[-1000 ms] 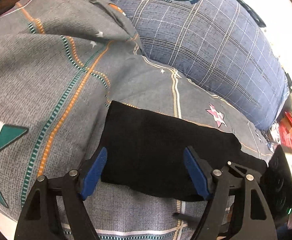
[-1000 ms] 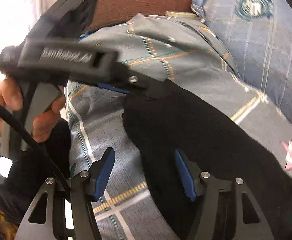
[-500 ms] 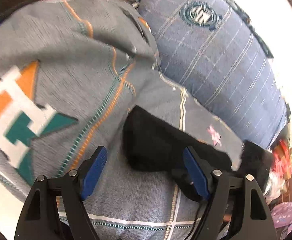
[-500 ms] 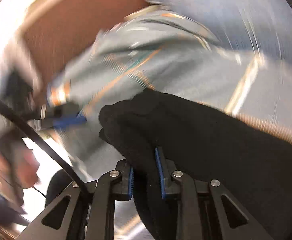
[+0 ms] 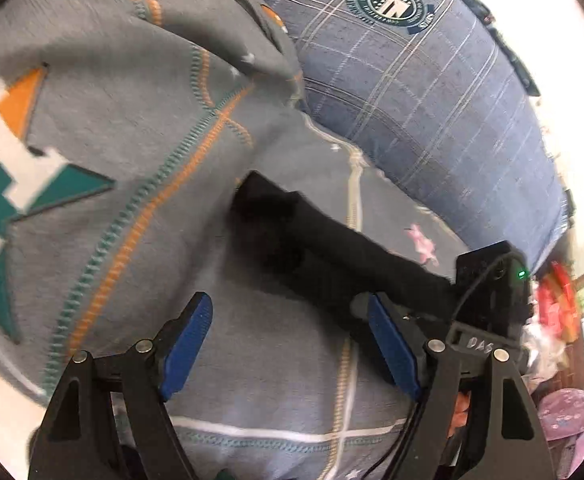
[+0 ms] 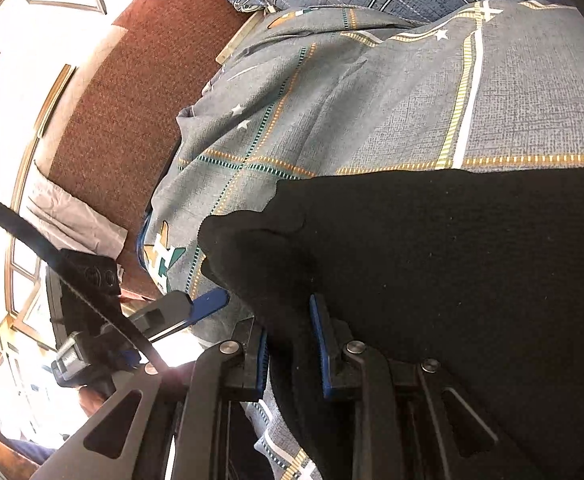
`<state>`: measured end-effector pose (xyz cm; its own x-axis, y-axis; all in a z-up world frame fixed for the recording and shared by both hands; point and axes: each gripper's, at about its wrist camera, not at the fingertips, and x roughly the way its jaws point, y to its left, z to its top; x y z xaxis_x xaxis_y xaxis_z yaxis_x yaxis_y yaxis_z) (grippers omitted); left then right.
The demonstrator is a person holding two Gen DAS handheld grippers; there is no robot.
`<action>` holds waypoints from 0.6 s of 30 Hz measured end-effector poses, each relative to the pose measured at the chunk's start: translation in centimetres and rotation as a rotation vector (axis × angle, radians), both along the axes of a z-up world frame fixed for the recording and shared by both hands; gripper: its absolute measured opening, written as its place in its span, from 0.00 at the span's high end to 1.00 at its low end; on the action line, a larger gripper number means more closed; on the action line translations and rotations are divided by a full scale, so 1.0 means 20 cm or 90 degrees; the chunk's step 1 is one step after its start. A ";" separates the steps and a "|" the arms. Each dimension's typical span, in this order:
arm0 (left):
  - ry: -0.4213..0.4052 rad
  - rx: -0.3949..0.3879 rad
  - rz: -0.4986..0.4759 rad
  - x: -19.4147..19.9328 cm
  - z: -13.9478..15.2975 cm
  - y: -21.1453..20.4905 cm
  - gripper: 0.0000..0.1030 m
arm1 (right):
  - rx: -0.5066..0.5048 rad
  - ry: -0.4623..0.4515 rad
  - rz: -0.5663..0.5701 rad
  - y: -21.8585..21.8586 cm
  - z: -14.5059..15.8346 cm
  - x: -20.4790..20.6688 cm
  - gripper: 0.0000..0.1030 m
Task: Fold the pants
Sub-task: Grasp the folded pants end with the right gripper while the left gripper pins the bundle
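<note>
Black pants (image 6: 432,264) lie on a grey patterned bedsheet (image 5: 140,128), already folded into a narrow dark strip in the left wrist view; a blue plaid pillow (image 5: 432,92) sits just beyond them, its round crest facing up; right gripper (image 6: 290,344) is clenched on a bunched fold of the pants, blue pads pressing the black cloth from both sides, its jaws having just closed within the last second; cloth fills most of the right wrist view and drapes over the right-hand finger; left gripper (image 5: 288,344) is released, blue pads spread wide with bare sheet between them, holding nothing; it hovers near the pants' near edge, not touching as far as can be seen; the right gripper's black body shows at the far right end of the strip in the left wrist view; a brown headboard (image 6: 132,92) stands past the sheet; slight blur on the left view.
</note>
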<state>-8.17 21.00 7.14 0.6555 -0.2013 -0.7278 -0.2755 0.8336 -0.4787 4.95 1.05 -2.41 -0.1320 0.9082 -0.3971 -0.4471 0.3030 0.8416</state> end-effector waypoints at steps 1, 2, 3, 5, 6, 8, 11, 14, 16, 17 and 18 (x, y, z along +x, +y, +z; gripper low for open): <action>-0.010 -0.013 -0.003 0.01 0.00 0.00 0.19 | -0.001 -0.001 0.001 0.00 0.00 0.00 0.81; -0.023 -0.026 -0.002 0.02 0.00 0.00 0.15 | -0.002 -0.001 0.001 0.00 0.00 -0.01 0.81; -0.035 -0.031 0.000 0.04 0.00 0.00 0.13 | -0.001 -0.001 0.001 0.00 0.00 -0.01 0.81; -0.042 -0.032 0.011 0.08 -0.01 0.01 0.11 | 0.001 0.000 0.003 -0.01 0.00 -0.02 0.80; -0.037 -0.036 0.019 0.10 -0.02 0.01 0.11 | -0.001 -0.003 0.004 -0.01 0.00 -0.02 0.80; -0.032 -0.050 0.027 0.14 -0.05 0.03 0.11 | -0.015 -0.021 0.009 0.01 0.01 -0.04 0.80; -0.039 -0.043 0.009 0.19 -0.06 -0.01 0.11 | -0.046 -0.064 0.021 0.03 0.04 -0.07 0.77; 0.006 0.043 -0.007 0.21 -0.06 -0.05 0.68 | -0.060 -0.105 0.037 0.01 0.10 -0.12 0.50; 0.014 0.048 -0.018 0.18 -0.05 -0.02 0.75 | -0.056 -0.139 0.044 -0.03 0.15 -0.16 0.38; 0.019 0.045 -0.023 0.17 -0.05 0.00 0.77 | -0.062 -0.170 0.045 -0.05 0.19 -0.18 0.38; 0.024 0.047 -0.024 0.15 -0.05 0.01 0.78 | -0.074 -0.201 0.045 -0.06 0.22 -0.21 0.38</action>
